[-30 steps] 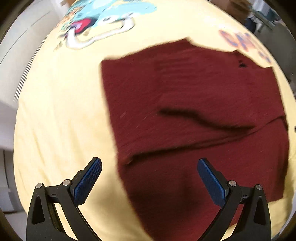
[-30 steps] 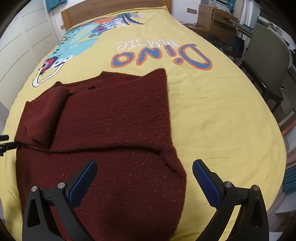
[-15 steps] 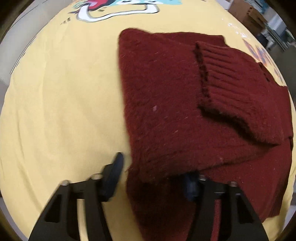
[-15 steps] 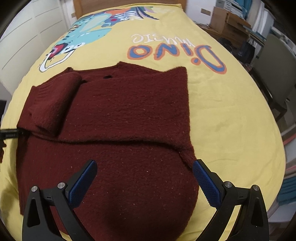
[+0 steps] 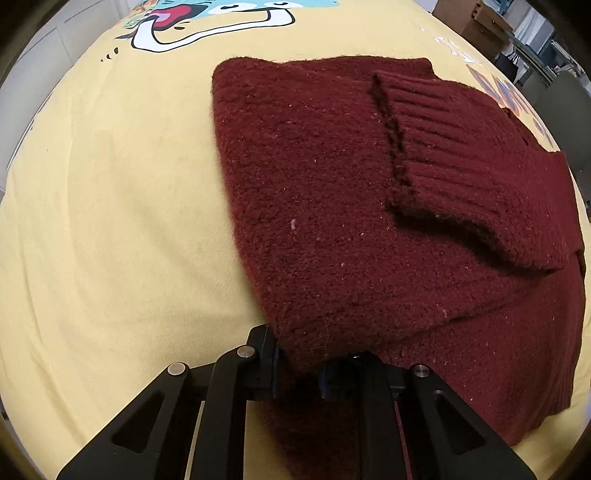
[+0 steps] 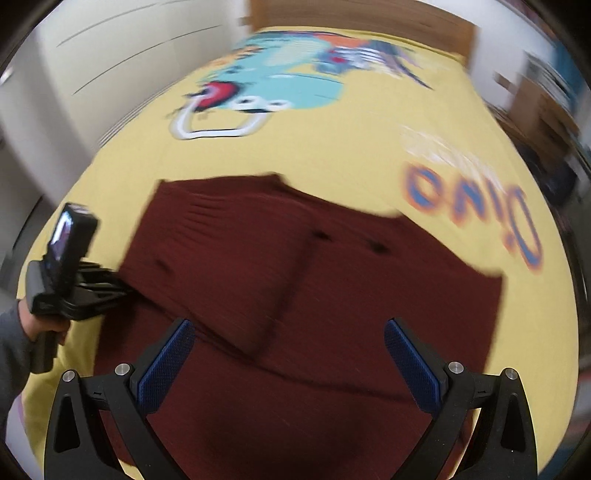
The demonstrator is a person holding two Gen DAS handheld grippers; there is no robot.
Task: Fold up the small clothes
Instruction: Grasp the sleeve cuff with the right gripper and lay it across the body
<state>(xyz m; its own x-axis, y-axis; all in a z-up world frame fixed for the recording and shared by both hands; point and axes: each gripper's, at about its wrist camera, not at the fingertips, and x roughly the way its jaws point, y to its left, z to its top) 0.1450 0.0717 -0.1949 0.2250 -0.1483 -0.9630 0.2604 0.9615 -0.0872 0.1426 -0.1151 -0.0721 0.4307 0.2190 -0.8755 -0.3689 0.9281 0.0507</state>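
A dark red knitted sweater (image 5: 351,221) lies on the yellow bed cover (image 5: 110,221), with a sleeve folded in across it and its ribbed cuff (image 5: 443,140) on top. My left gripper (image 5: 299,365) is shut on the sweater's near left edge, which bunches up between the fingers. In the blurred right wrist view the sweater (image 6: 332,295) fills the middle. My right gripper (image 6: 288,354) is open and empty above its lower part. The left gripper (image 6: 92,291) also shows there, held at the sweater's left edge.
The bed cover has a cartoon dinosaur print (image 6: 273,88) at the far end and coloured "Dino" lettering (image 6: 480,214) at the right. White cupboards (image 6: 74,74) stand left of the bed. Furniture and boxes (image 5: 498,29) stand at the right.
My left gripper went down to the sweater's left edge and shut on it. My right gripper swung left and is moving, so its view is blurred; it stays open.
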